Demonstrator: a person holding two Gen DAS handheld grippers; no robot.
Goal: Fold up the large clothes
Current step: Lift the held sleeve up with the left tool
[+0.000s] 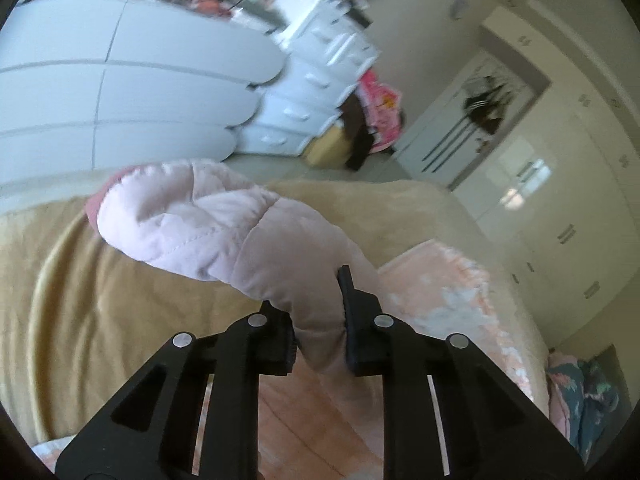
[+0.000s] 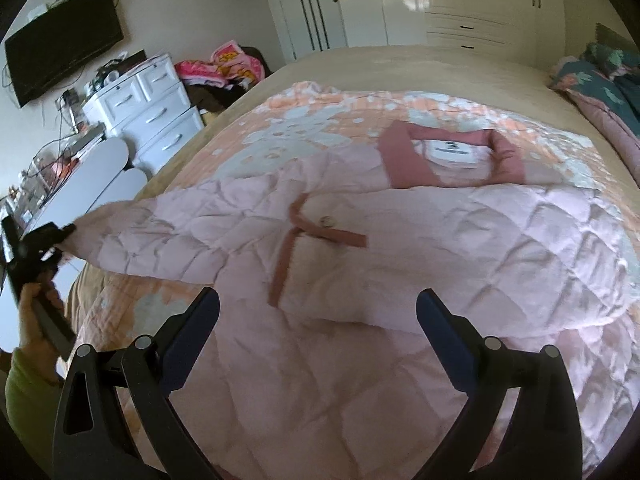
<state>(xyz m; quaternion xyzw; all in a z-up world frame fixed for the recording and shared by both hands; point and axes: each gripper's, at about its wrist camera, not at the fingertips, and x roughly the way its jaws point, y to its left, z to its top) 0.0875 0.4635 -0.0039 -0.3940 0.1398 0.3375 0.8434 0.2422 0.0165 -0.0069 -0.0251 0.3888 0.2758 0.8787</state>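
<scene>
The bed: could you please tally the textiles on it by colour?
Pale pink: 1, jacket
Peach patterned: 1, quilt
Tan: 1, blanket
Teal floral: 1, bedding
Total: 4

The pale pink quilted jacket [image 2: 360, 248] covers the middle of the bed, its dusty-rose collar [image 2: 448, 156] at twelve o'clock. The peach-and-white patterned quilt [image 2: 280, 120] lies bare at eleven o'clock, and the tan bedspread [image 2: 400, 64] beyond it is open to the far edge. At nine o'clock the lifted pink sleeve [image 1: 224, 228] crosses the path. White plastic drawers [image 2: 152, 112] stand off the bed at ten o'clock; teal floral bedding [image 2: 600, 80] crowds two o'clock.
</scene>
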